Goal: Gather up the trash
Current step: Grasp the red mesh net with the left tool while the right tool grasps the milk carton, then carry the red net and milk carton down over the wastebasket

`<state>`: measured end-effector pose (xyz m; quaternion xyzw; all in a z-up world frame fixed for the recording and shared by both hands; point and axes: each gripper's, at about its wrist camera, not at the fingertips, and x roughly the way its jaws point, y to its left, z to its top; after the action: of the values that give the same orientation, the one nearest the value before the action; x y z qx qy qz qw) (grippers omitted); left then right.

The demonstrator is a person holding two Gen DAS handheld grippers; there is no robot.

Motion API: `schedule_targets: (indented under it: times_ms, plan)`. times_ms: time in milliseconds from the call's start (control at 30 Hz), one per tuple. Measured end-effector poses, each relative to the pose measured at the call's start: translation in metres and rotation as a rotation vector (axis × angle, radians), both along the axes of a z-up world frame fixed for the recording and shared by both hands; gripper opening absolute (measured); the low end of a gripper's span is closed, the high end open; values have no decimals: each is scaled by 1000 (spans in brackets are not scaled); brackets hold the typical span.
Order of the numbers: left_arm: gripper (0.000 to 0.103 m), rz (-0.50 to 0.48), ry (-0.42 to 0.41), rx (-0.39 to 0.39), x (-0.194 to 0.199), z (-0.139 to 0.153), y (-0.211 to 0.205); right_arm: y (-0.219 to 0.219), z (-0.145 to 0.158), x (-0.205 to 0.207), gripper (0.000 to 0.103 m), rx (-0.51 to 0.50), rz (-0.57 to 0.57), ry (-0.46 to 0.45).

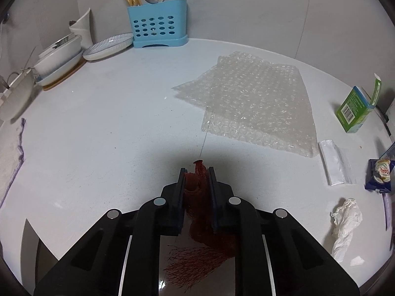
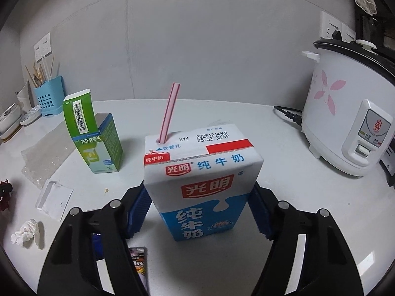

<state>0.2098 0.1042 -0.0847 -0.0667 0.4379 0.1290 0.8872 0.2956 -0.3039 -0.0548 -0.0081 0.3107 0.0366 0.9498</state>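
My left gripper (image 1: 196, 172) is shut on a red mesh net bag (image 1: 197, 192), held just above the white counter; the net hangs down behind the fingers. My right gripper (image 2: 200, 192) holds a blue and white milk carton (image 2: 202, 185) with a pink straw (image 2: 169, 113); its blue pads touch both sides of the carton, which stands upright on the counter. Other trash on the counter: a bubble wrap sheet (image 1: 251, 98), an open green medicine box (image 1: 358, 108) (image 2: 96, 138), a clear plastic sleeve (image 1: 333, 162) (image 2: 54, 199), a crumpled tissue (image 1: 345, 222) (image 2: 24, 231) and a snack wrapper (image 1: 380, 175).
A blue utensil holder (image 1: 158, 27) and stacked bowls and plates (image 1: 61, 56) stand at the back left. A cloth (image 1: 9, 153) lies at the left edge. A white rice cooker (image 2: 345, 120) with its cord (image 2: 288, 116) stands right of the carton. A small packet (image 2: 139, 261) lies under my right gripper.
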Motion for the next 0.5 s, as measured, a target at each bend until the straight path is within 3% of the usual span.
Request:
schedule_targets:
  times_ms: [500]
  plan:
    - [12, -52, -50, -16, -24, 27, -22, 2, 31, -47, 65, 1, -70, -41]
